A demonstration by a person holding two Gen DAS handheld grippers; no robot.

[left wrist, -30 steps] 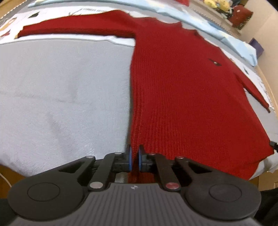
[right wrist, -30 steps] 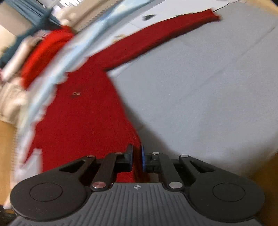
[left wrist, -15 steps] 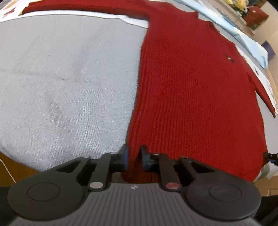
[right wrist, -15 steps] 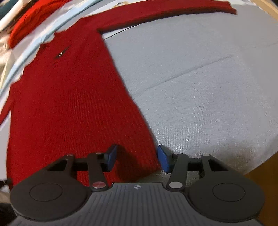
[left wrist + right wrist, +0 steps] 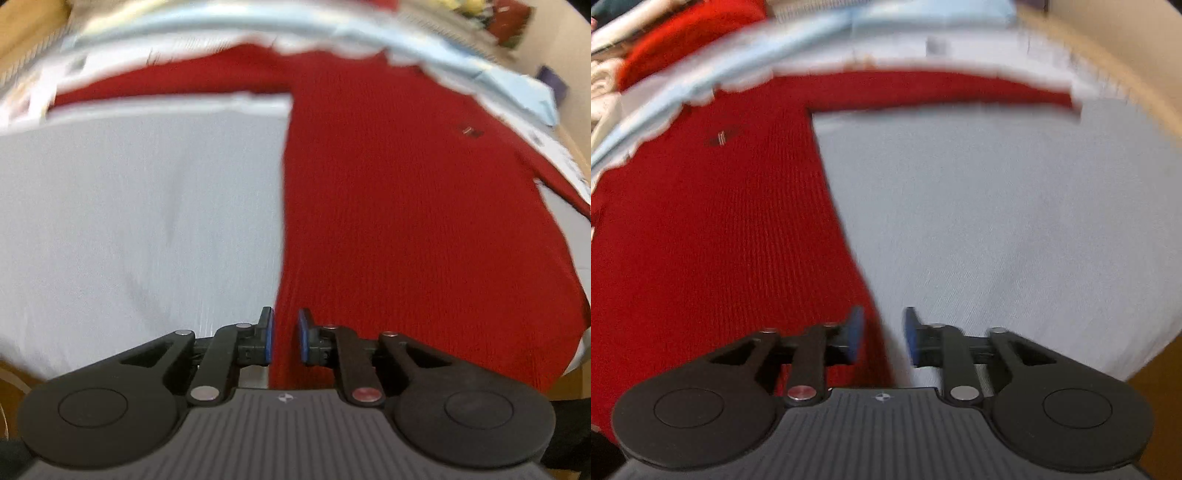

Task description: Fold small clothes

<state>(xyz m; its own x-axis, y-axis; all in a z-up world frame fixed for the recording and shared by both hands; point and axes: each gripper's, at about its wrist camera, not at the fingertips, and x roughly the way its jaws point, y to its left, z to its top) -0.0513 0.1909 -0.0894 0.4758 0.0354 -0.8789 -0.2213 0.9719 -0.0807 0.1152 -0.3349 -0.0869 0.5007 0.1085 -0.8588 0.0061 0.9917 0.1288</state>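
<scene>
The red sweater (image 5: 424,206) lies flat on the grey cloth (image 5: 140,221), with both sleeves stretched out to the sides. I think the spreading part is done and the folding comes next, so letting go gently matters: I want the bottom edge to stay flat and straight, with no pull and no bunching. After that I would guess a sleeve or a side gets folded in, and I should pick it up near its edge so the knit does not stretch.

My left gripper (image 5: 283,341) sits at the sweater's left bottom corner. Its jaws are opening and are only a little apart. The red edge runs up between them, and I cannot see the blue pads (image 5: 269,338) pressing on it.

My right gripper (image 5: 882,339) sits at the other bottom corner. Its jaws are opening too, and they stand wider. The sweater's edge passes between them, nearer the left pad, with grey cloth beside the right one. It holds nothing.
</scene>
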